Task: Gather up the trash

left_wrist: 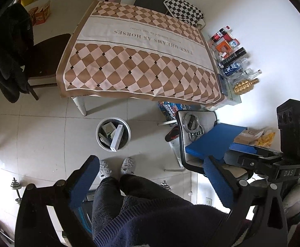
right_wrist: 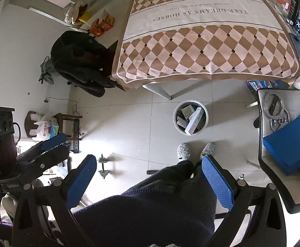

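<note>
A white round trash bin (left_wrist: 113,133) stands on the tiled floor by the table leg, holding several cardboard boxes, one long and white. It also shows in the right wrist view (right_wrist: 190,117). My left gripper (left_wrist: 150,177) is open and empty, held high above the person's legs and slippers, well short of the bin. My right gripper (right_wrist: 150,175) is also open and empty, at about the same height. The right gripper shows at the right of the left wrist view (left_wrist: 252,156), and the left gripper shows at the left of the right wrist view (right_wrist: 49,146).
A table with a brown checkered cloth (left_wrist: 141,55) stands beyond the bin, with bottles and cans (left_wrist: 234,61) along its wall side. A chair (left_wrist: 191,144) at right carries a blue box and metal rings. A coat-draped chair (left_wrist: 12,49) stands left. Dumbbells (right_wrist: 103,165) lie on the floor.
</note>
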A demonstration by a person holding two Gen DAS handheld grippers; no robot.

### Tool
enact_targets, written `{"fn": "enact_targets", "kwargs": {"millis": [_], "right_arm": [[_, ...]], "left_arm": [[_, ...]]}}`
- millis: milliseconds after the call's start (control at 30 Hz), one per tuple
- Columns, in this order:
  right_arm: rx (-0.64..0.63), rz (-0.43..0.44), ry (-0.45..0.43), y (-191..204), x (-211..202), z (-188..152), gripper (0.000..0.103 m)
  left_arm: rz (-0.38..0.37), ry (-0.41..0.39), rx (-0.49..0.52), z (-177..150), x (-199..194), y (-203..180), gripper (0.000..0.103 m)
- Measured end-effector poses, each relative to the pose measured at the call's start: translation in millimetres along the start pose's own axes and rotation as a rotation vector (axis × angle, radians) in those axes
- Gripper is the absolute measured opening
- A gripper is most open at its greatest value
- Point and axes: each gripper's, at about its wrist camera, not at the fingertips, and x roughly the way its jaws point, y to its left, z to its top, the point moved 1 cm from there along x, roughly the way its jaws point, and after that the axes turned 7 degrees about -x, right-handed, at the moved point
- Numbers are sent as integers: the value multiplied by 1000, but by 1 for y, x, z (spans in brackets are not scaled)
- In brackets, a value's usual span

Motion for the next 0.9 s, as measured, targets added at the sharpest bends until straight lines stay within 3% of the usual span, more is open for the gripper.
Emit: {"fn": "enact_targets", "kwargs": {"millis": [900], "right_arm": [[-6,5,14,5,-5,-1,103]], "left_arm": [[-33,13,33,0,-2,-5,103]]}}
